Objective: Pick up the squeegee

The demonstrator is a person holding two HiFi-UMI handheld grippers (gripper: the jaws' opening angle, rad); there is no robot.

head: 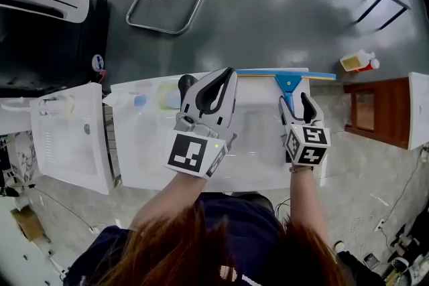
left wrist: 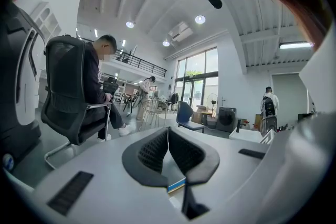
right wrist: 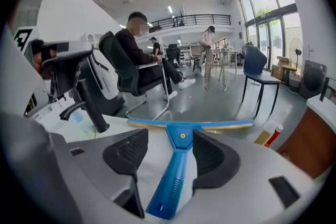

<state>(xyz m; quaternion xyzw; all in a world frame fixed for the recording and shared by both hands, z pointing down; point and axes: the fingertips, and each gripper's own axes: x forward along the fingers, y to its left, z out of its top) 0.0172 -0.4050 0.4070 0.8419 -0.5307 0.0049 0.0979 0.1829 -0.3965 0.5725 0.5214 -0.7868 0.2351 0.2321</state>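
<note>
The blue squeegee lies on the white counter, its blade along the far edge and its handle pointing toward me. My right gripper stands open just above the counter. In the right gripper view its two black pads sit on either side of the handle, apart from it. My left gripper hovers over the counter to the squeegee's left. The left gripper view shows its pads touching with nothing between them, and a sliver of the blue and yellow blade shows below them.
A black faucet stands at the counter's back left, beside the left gripper. A white basin unit sits to the left and a wooden cabinet to the right. Bottles lie on the floor. A seated person is beyond the counter.
</note>
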